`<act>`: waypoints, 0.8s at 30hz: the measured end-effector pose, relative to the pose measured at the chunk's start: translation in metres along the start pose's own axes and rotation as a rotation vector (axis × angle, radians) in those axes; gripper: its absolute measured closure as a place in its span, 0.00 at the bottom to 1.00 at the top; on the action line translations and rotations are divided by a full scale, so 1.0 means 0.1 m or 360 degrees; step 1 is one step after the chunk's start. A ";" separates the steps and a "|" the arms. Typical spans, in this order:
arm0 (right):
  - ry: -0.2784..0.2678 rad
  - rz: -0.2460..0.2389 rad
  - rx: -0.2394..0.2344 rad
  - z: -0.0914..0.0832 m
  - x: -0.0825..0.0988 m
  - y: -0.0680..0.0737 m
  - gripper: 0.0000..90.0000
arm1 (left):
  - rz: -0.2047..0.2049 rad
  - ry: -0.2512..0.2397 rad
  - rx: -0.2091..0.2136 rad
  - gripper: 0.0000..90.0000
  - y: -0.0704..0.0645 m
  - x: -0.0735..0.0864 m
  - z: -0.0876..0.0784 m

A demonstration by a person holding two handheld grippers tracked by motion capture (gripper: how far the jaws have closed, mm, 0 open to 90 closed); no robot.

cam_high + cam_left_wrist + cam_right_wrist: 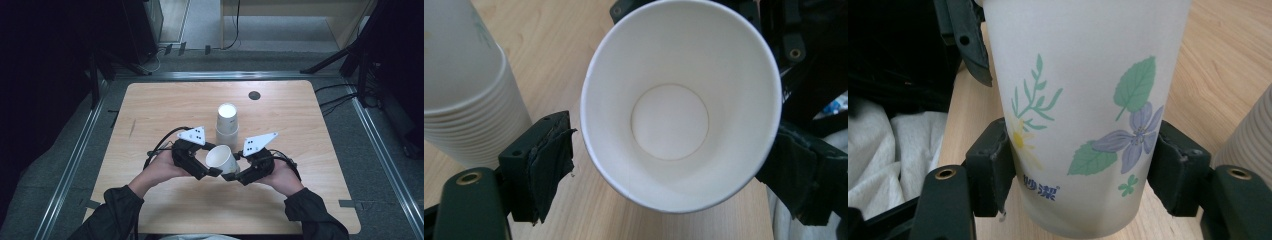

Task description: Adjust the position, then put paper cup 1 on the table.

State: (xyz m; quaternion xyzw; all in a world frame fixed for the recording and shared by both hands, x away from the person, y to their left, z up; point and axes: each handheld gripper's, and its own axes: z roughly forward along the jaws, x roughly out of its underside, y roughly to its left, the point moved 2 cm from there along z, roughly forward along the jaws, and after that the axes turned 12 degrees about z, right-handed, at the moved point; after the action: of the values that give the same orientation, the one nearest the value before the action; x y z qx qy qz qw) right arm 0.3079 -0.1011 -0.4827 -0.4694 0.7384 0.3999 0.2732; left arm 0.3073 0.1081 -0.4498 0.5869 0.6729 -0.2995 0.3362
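Forearms in dark sleeves come in over the near edge of the worktop point(150, 100), each hand carrying 1 gripper. At the left, the left gripper point(212, 170) stands open: its pads flank the rim of the single paper cup point(222, 159), with a gap showing beside the left pad, so it presses nothing. That cup hangs tilted over the middle of the near half of the worktop, mouth toward the left gripper. Just behind it, toward the centre, stands the stack of cups point(227, 122). At the right, the right gripper point(231, 176) is clamped on the cup's lower wall, a pad on each side of the flower print. I judge the cup light, thin and easily crushed; a gentle hold low on the wall near the stiffer base suits it best.
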 end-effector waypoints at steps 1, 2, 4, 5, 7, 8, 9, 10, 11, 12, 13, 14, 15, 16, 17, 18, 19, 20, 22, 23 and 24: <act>-0.0008 -0.0003 -0.0003 0.00 -0.01 0.00 0.38 | -0.0015 -0.0025 0.0008 0.15 0.00 0.00 -0.01; -0.0014 -0.0006 -0.0007 0.00 -0.01 -0.01 0.38 | -0.0020 -0.0033 0.0009 0.15 0.00 0.00 -0.02; -0.0011 -0.0004 -0.0012 0.01 -0.02 -0.01 0.38 | -0.0038 -0.0051 0.0004 0.15 0.00 0.01 -0.03; -0.0016 -0.0011 -0.0021 0.01 -0.03 -0.01 0.38 | -0.0046 -0.0064 -0.0003 0.15 -0.01 0.02 -0.03; -0.0015 0.0000 -0.0032 0.02 -0.04 -0.01 0.38 | -0.0072 -0.0085 0.0001 0.15 -0.01 0.03 -0.02; -0.0022 -0.0005 -0.0045 0.03 -0.05 -0.01 0.38 | -0.0081 -0.0092 -0.0005 0.15 -0.02 0.03 -0.02; -0.0030 -0.0014 -0.0046 0.04 -0.06 -0.01 0.38 | -0.0089 -0.0095 0.0002 0.15 -0.02 0.04 -0.01; -0.0030 -0.0016 -0.0052 0.05 -0.07 -0.01 0.38 | -0.0092 -0.0098 -0.0002 0.15 -0.02 0.03 -0.01; -0.0030 -0.0011 -0.0059 0.05 -0.07 -0.01 0.38 | -0.0083 -0.0103 -0.0009 0.15 -0.03 0.03 -0.01; -0.0026 -0.0008 -0.0066 0.06 -0.07 -0.01 0.38 | -0.0086 -0.0107 -0.0010 0.15 -0.03 0.03 -0.01; -0.0018 -0.0009 -0.0068 0.07 -0.07 -0.01 0.38 | -0.0099 -0.0125 -0.0006 0.15 -0.04 0.03 -0.01; -0.0020 -0.0010 -0.0079 0.08 -0.07 -0.01 0.38 | -0.0107 -0.0133 -0.0001 0.15 -0.04 0.03 0.00; -0.0021 -0.0008 -0.0083 0.09 -0.08 -0.01 0.38 | -0.0114 -0.0146 -0.0003 0.15 -0.04 0.03 0.00; -0.0020 -0.0004 -0.0092 0.10 -0.08 0.00 0.38 | -0.0115 -0.0151 -0.0002 0.16 -0.05 0.03 0.00; -0.0020 0.0001 -0.0106 0.11 -0.08 0.00 0.38 | -0.0114 -0.0156 -0.0003 0.17 -0.06 0.03 0.01; -0.0016 0.0006 -0.0106 0.12 -0.08 0.00 0.38 | -0.0104 -0.0151 -0.0013 0.17 -0.06 0.02 0.01; -0.0017 0.0008 -0.0107 0.13 -0.09 0.00 0.38 | -0.0080 -0.0153 -0.0058 0.19 -0.08 0.02 0.01; -0.0014 0.0005 -0.0116 0.14 -0.09 0.01 0.38 | -0.0074 -0.0159 -0.0066 0.23 -0.09 0.02 0.01; -0.0013 -0.0005 -0.0121 0.15 -0.09 0.01 0.38 | -0.0088 -0.0170 -0.0058 0.25 -0.08 0.03 0.00; -0.0013 0.0002 -0.0124 0.15 -0.09 0.01 0.38 | -0.0088 -0.0168 -0.0056 0.25 -0.08 0.03 0.00; -0.0014 0.0001 -0.0123 0.15 -0.09 0.01 0.38 | -0.0094 -0.0172 -0.0057 0.25 -0.08 0.03 -0.01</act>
State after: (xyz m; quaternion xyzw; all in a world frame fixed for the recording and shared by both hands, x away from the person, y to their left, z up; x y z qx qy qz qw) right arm 0.3116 -0.0837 -0.4830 -0.4776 0.7213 0.4303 0.2579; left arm 0.2995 0.1094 -0.4520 0.5437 0.6761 -0.3284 0.3734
